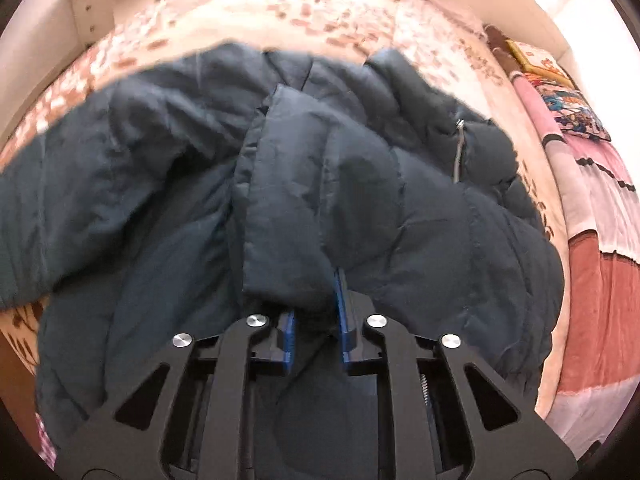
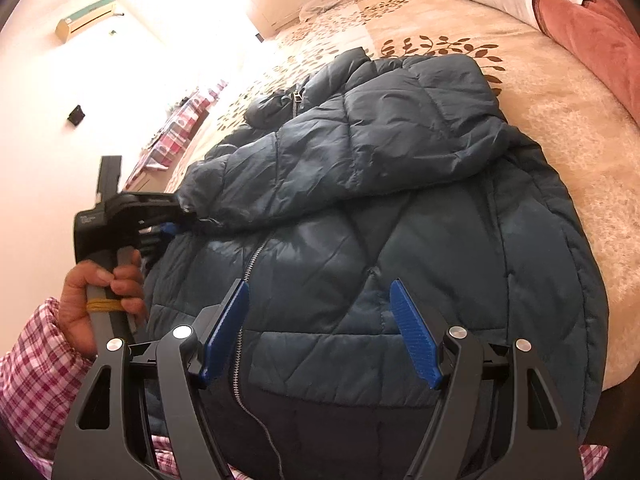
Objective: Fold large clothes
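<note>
A dark teal puffer jacket (image 2: 400, 208) lies on a leaf-patterned bed (image 2: 560, 112). The left hand-held gripper (image 1: 314, 312) pinches its sleeve cuff; the right hand-held gripper (image 2: 320, 328) hovers wide open, holding nothing.

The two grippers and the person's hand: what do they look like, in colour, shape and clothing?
Both grippers, the left gripper and the right gripper, have black angular linkage frames with silver round bolts and blue ribbed finger pads. The left hand is bare, its sleeve pink-and-white plaid. A yellow band wraps the grey handle.
</note>
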`<state>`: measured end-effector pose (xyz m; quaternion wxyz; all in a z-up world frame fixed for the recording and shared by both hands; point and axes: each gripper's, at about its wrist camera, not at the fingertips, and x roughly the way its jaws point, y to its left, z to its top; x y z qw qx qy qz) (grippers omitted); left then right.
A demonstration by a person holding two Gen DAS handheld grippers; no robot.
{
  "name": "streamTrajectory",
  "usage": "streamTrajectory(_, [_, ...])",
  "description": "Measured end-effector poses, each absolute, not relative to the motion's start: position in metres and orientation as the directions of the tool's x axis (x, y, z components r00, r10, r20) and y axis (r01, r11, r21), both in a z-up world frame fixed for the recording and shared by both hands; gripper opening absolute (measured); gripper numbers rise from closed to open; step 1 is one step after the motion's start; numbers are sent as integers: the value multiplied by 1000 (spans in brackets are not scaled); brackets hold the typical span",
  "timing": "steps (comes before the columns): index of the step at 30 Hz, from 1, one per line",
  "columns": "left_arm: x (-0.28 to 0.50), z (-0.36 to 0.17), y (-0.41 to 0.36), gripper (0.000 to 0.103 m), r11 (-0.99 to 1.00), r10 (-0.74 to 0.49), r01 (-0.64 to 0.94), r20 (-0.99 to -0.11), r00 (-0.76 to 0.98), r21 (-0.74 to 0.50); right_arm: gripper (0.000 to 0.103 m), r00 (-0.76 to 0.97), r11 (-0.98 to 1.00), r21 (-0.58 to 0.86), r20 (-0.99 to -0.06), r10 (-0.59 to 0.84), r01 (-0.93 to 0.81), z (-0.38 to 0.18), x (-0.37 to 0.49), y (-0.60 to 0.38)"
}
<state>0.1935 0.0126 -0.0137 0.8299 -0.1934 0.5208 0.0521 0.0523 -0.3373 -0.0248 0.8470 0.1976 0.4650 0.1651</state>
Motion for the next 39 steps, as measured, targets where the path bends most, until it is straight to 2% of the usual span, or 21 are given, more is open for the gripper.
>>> streamTrajectory(4, [195, 14, 5, 14, 958, -58, -208, -845, 532, -196, 72, 523, 874, 475, -722, 454, -102, -26, 54, -339])
streamTrajectory(8, [203, 25, 7, 14, 970, -53, -165, -823, 565, -176, 72, 532, 878, 470, -723, 441, -89, -28, 58, -345])
streamTrajectory(18, [230, -31, 24, 18, 947, -100, -228, -882, 460, -226, 72, 549, 901, 431, -742, 385, -49, -30, 64, -358])
streamTrajectory(28, [229, -38, 22, 24, 954, -99, -210, -884, 457, -215, 72, 491, 915, 401, -789, 369, -43, -43, 69, -338])
streamTrajectory(39, [220, -34, 24, 19, 938, -118, -239, -878, 464, -252, 72, 466, 932, 359, -816, 343, -56, -43, 67, -324])
